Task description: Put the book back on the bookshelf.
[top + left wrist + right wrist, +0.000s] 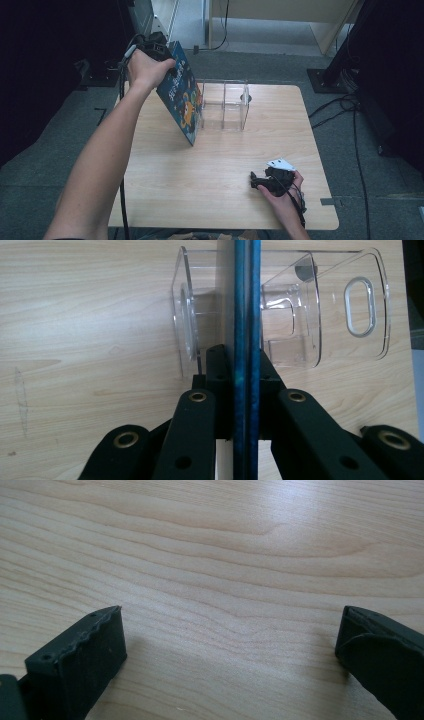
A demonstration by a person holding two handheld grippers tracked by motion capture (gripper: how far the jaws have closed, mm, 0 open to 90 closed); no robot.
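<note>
Basically clamping the book (181, 97) by its top edge in the left jaws; thin, stiff, light. Right jaws spread, idle.

Book (181, 97) cover, blue, held up at far left of table: pale lettering across upper part, characters too small and blurred to read. Orange cartoon figure printed below lettering, no caption legible. Book edge in left gripper view: plain blue, no print. Clear organizer (226, 105): no label visible. Tabletop (210, 555): bare wood grain, no markings. No readable text, brand or number anywhere.
</note>
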